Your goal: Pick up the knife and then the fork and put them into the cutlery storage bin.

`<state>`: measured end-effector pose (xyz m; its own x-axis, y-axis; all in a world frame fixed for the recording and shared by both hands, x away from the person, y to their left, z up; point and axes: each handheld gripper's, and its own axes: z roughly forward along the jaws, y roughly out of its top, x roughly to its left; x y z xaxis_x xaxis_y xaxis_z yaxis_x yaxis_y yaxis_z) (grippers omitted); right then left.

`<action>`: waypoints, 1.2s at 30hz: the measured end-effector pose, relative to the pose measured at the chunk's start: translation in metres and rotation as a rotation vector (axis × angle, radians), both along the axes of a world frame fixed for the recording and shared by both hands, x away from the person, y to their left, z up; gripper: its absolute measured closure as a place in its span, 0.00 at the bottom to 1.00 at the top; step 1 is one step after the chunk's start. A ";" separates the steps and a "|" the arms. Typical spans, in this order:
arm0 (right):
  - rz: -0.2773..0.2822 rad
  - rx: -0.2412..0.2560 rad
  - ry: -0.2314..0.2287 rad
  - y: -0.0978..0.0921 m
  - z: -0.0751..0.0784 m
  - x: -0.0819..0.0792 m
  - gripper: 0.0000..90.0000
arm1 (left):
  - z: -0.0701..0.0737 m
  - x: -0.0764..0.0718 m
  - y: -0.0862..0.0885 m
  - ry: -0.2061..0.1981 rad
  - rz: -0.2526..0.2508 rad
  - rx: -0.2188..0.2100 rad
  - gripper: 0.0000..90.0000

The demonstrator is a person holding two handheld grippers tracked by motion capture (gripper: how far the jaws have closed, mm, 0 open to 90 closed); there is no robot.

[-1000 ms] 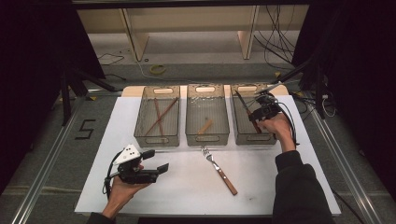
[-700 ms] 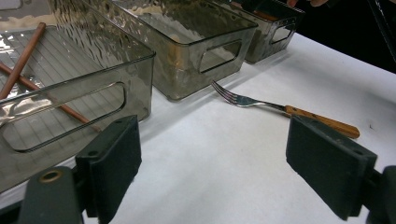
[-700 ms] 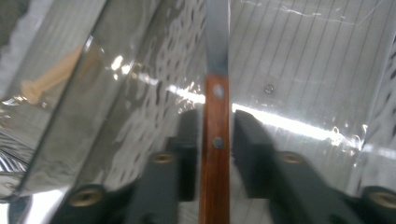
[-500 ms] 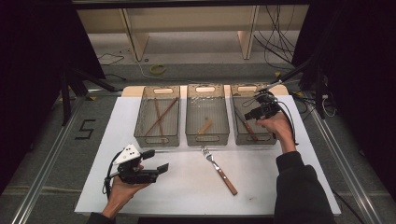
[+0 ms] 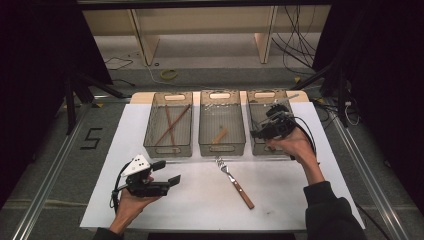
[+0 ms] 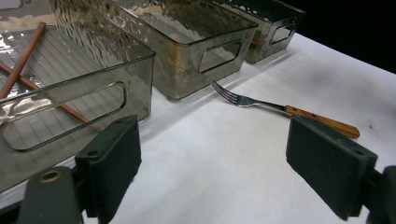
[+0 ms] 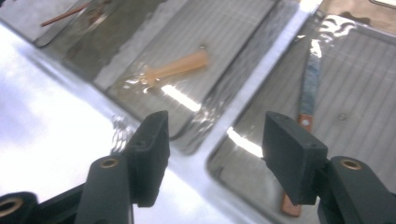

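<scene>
1. White sheeting covers the desk (image 5: 200, 210), with dark floor and loose cables beyond its far edge.
2. Three clear bins stand in a row along the far edge: the left bin (image 5: 169, 127) holds two chopsticks (image 5: 171, 125), the middle bin (image 5: 222, 125) one wooden-handled piece (image 5: 219, 135), and the right bin (image 5: 267, 120) a knife (image 7: 308, 88) lying on its floor.
3. One fork (image 5: 234, 181) lies loose on the desk, just in front of the middle bin near the front edge.
4. The right gripper (image 5: 259, 132) hangs over the near left corner of the right bin, jaws wide and empty.
5. The left gripper (image 5: 167, 172) rests near the front left corner, jaws wide, empty, pointed toward the fork.
6. Judging by this, the sorting is mostly done; the fork alone seems left to bin.
</scene>
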<state>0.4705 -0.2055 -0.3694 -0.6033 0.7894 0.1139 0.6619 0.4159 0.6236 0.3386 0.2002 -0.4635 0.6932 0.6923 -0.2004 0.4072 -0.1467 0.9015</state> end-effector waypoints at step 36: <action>0.213 -0.119 0.110 0.047 -0.066 -0.086 0.43 | 0.000 -0.001 0.000 -0.009 0.003 -0.002 0.19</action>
